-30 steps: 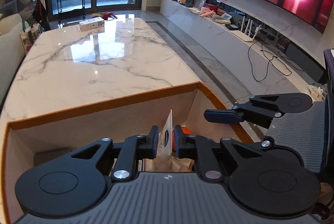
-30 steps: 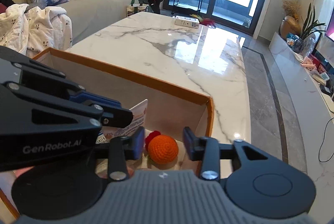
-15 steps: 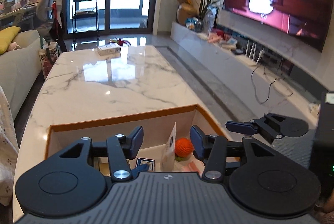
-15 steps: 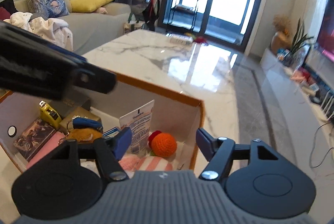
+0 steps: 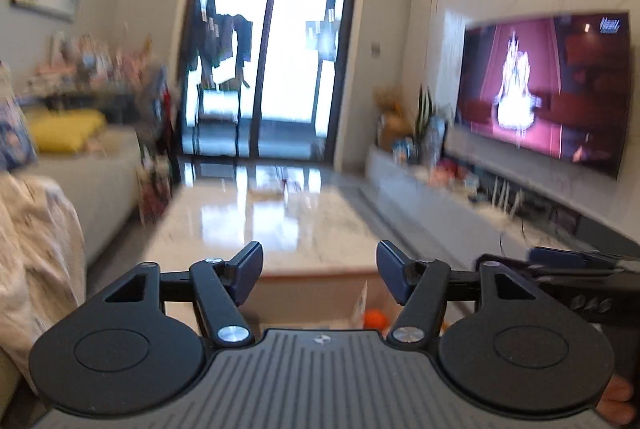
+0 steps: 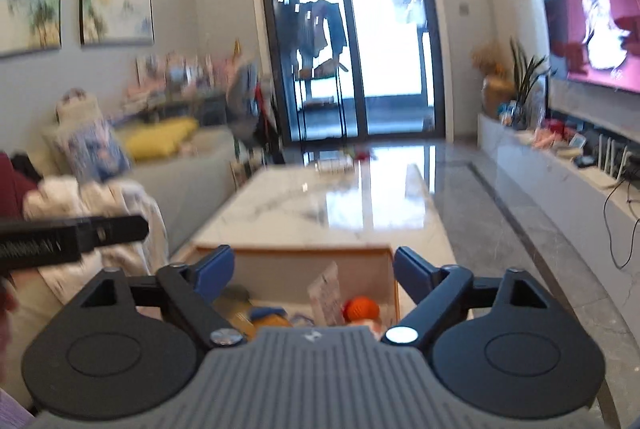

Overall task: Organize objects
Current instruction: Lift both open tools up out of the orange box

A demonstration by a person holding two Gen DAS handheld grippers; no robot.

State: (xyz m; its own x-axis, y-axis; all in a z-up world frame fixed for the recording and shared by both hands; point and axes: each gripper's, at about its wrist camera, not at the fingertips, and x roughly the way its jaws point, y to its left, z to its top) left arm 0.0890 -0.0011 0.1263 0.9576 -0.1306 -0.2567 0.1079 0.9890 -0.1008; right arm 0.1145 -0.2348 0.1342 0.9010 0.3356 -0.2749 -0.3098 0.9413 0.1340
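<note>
Cream blanket fills the far left of the left wrist view, with a sofa and a yellow cushion behind it. Next comes the marble table, glossy and blurred, running toward the glass doors. The left gripper hangs above the near end of the table, its jaws wide apart and opening, nothing between them. Below and between its fingers lies the box with an orange rim, standing on the table's near end; inside it a white tube stands upright and an orange ball sits just beside it. On the right a TV glows on the wall above a low console.

From the right wrist, the left gripper's dark finger reaches in at the left edge. The right gripper is also raised over the box, jaws apart and opening, empty. In the box, from left: a yellow item, blurred, something blue, the tube, then the ball near the right wall. Nothing touches either gripper.
</note>
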